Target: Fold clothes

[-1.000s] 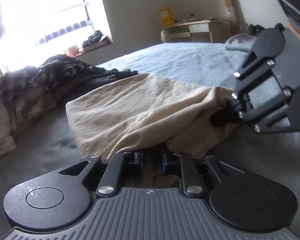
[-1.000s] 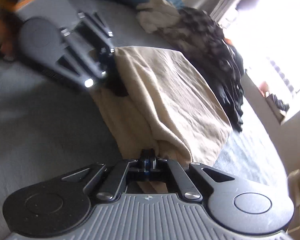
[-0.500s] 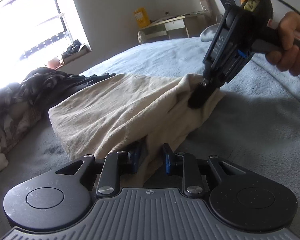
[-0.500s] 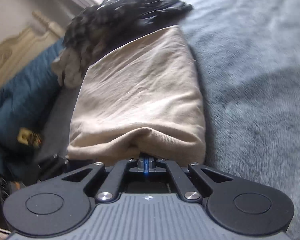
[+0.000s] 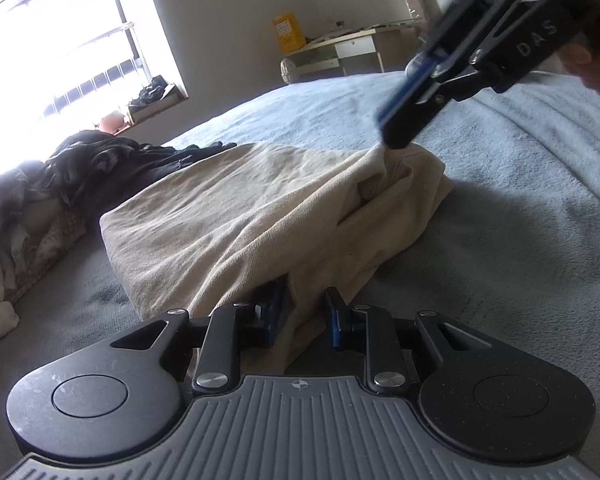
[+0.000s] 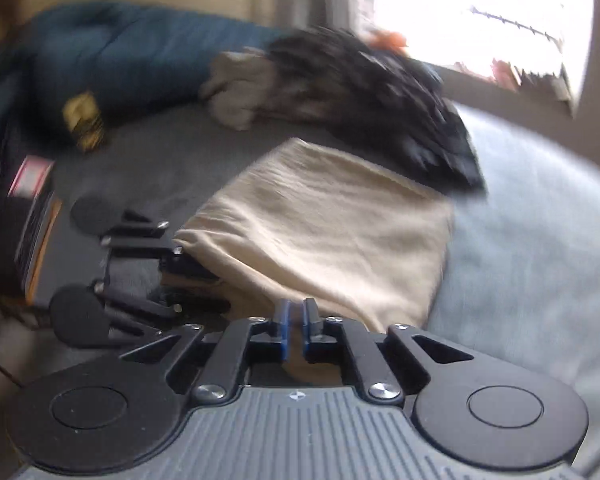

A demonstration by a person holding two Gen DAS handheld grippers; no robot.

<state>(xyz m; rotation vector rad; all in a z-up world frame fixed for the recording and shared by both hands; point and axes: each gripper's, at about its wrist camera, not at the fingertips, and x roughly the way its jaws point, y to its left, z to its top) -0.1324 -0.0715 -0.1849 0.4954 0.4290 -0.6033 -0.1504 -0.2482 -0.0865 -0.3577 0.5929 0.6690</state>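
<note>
We find the folded beige garment [image 5: 260, 216] lying on the grey bed [image 5: 520, 220]. Left gripper [image 5: 300, 314] fingers stand slightly apart, cloth loose between them; right gripper [image 6: 296, 322] fingers have just parted, releasing it. Soft, limp fabric; best gripped at corners.

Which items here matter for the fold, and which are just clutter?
In the job:
- beige garment
- left gripper
- right gripper

Lying about:
- dark clothes pile
- blue pillow
- yellow box
- desk
</note>
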